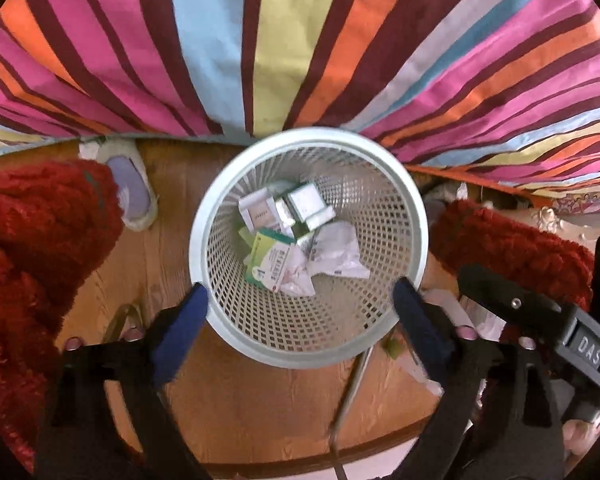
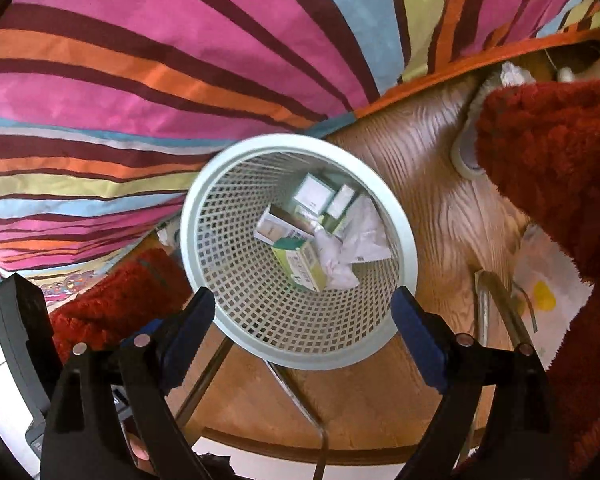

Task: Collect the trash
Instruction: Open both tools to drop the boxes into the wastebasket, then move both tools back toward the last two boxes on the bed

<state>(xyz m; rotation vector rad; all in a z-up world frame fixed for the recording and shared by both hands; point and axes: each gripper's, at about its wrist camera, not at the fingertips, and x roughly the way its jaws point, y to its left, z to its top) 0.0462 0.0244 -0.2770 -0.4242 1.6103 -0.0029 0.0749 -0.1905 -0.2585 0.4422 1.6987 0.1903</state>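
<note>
1. Surroundings: striped bedcover (image 1: 300, 40) fills 9 through 3 o'clock; wooden floor (image 1: 260, 400) below it. Red fuzzy sleeves at 9 (image 1: 32, 240) and 3 (image 1: 512, 248) in the left view. A slipper (image 1: 134, 188) lies at 10, near the basket.
2. White mesh wastebasket (image 1: 220, 216) stands at centre, touching the bedcover's hem at 12.
3. Trash inside: green-white carton (image 1: 270, 260), small white boxes (image 1: 308, 204), crumpled paper (image 1: 338, 254).
4. Left gripper (image 1: 300, 312): jaws spread wide, nothing between them; basket rim sits between the blue pads (image 1: 180, 332).
5. Right gripper (image 2: 304, 320): likewise wide open, empty, above the basket (image 2: 204, 208).
6. Thin metal legs (image 2: 208, 376) cross at 6; possibly a chair frame, view unclear.
</note>
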